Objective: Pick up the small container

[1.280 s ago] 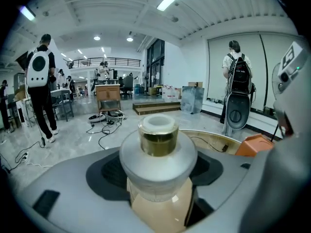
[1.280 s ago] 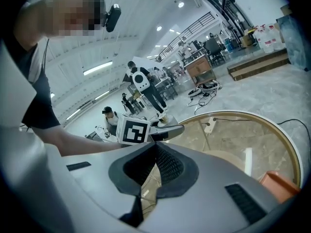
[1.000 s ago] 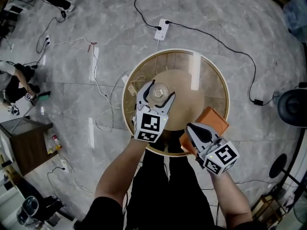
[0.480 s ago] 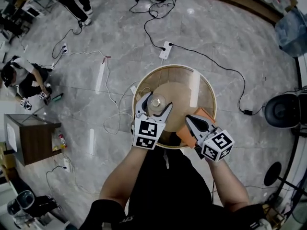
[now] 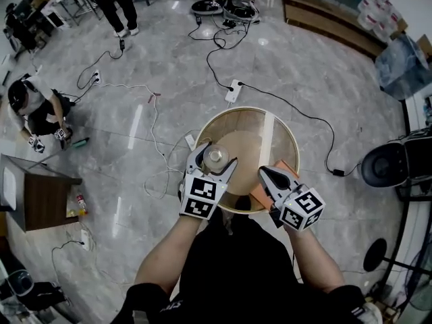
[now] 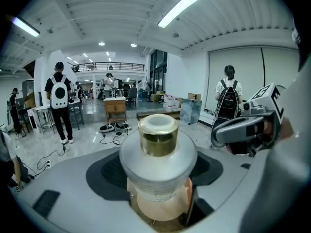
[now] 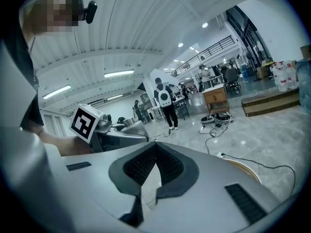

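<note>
The small container (image 5: 214,159) is a frosted glass jar with a gold neck (image 6: 158,137) and a white top. My left gripper (image 5: 216,152) is shut on it, one jaw on each side of its round body (image 6: 158,165), and holds it upright in the air over the near left part of the round wooden table (image 5: 283,130). My right gripper (image 5: 264,172) is shut with nothing in it; its pads (image 7: 146,165) meet at the tips. It hovers over the table's near right edge, above an orange flat thing (image 5: 288,168).
Cables and a white power strip (image 5: 231,91) lie on the marble floor beyond the table. A wooden cabinet (image 5: 40,198) and a crouching person (image 5: 30,106) are at the left. A black round-based stand (image 5: 385,164) is at the right. People stand at the back.
Both grippers have risen away from the table, the left one carrying the container. The table looks smaller and more of the room shows.
</note>
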Motion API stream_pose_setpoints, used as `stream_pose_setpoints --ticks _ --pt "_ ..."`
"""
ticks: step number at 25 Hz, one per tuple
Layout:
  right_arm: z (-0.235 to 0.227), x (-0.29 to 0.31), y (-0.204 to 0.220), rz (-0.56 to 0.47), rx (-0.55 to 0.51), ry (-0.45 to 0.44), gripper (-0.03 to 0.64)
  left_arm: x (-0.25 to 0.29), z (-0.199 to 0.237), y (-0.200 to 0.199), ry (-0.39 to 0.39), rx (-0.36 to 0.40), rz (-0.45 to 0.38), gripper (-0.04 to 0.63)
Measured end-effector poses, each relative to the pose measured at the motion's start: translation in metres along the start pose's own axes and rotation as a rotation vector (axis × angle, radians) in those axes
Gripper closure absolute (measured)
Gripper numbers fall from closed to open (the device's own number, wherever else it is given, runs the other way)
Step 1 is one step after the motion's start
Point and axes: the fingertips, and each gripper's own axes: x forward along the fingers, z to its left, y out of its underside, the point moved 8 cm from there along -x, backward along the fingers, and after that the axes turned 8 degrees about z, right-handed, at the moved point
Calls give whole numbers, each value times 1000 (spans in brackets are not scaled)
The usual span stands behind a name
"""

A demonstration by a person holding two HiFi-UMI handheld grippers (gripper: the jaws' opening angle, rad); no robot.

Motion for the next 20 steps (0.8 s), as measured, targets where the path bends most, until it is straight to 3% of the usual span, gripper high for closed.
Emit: stream_pose_setpoints --ticks 10,20 --pt "104 7 -22 -76 -79 -1 603 -97 31 20 35 51 -32 255" --pt "126 -24 -54 -180 -181 85 604 -147 39 -3 20 73 -67 255"
